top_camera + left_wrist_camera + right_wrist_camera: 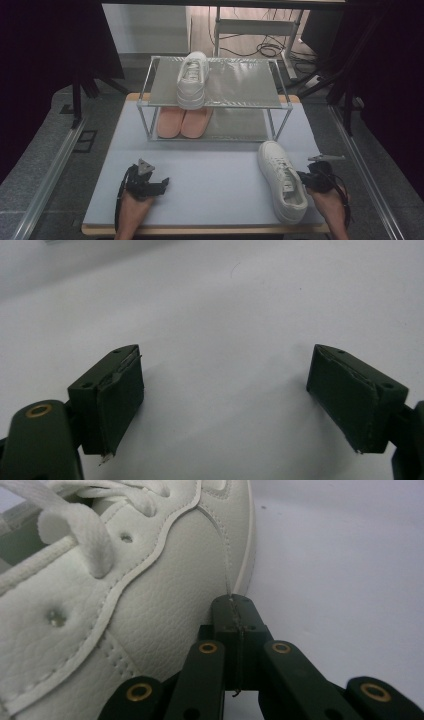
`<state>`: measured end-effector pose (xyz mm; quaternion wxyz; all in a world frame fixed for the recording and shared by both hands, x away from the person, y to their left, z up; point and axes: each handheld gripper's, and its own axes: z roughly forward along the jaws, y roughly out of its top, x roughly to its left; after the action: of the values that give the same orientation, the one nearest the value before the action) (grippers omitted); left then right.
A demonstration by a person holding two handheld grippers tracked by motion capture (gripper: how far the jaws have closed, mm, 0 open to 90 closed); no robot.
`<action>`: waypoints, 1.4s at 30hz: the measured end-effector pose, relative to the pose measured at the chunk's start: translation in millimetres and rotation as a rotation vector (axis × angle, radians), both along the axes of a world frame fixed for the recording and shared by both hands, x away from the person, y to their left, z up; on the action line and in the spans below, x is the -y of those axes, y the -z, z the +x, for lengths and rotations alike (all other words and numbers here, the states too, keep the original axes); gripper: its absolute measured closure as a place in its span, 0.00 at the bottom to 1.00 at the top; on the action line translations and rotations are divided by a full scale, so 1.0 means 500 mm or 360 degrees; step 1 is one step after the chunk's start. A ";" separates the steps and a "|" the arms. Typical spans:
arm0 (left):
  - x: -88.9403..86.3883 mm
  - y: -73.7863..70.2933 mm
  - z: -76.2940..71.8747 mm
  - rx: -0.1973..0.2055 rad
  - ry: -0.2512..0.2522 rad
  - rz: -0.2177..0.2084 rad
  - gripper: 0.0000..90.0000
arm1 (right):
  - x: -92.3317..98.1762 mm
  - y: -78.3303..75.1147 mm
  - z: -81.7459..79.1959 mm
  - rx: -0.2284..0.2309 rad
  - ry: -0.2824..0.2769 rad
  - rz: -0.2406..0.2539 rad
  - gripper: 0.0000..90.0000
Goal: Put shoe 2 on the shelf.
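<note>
White sneakers (282,180), pink slippers (182,121), pale lavender table (215,175).

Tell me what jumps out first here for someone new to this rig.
A two-tier metal shoe rack stands at the table's far side, one white sneaker on its top shelf and a pink pair below. The other white sneaker lies near the front right of the table, with the shut right gripper against its side. The left gripper rests open over bare table.

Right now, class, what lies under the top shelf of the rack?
Under the top shelf a pair of pink slippers rests on the lower shelf. Their back ends are covered by the shelf above and the white shoe on it.
</note>
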<state>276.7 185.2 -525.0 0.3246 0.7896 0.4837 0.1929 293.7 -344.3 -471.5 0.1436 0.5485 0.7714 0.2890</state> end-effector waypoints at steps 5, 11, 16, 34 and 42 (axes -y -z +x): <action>0.000 0.000 0.000 0.0000 0.0000 -0.0001 0.17 | -0.038 0.001 0.008 -0.0004 -0.0054 0.0013 1.00; 0.000 0.000 0.000 -0.0001 -0.0001 -0.0002 0.17 | -0.090 0.003 0.024 -0.0005 -0.0152 0.0030 1.00; 0.000 0.000 0.000 -0.0001 -0.0001 -0.0001 0.17 | -0.138 0.004 0.037 -0.0016 -0.0233 0.0048 1.00; 0.000 0.000 0.000 -0.0002 0.0000 -0.0003 0.17 | -0.302 0.009 0.098 -0.0058 -0.0683 0.0103 1.00; 0.000 0.000 0.000 -0.0001 0.0001 -0.0002 0.17 | -0.277 -0.027 0.080 -0.0032 -0.0686 0.0117 0.96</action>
<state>276.7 185.3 -525.0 0.3249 0.7895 0.4839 0.1922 333.8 -205.9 -457.8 0.0506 0.3785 0.8612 0.3354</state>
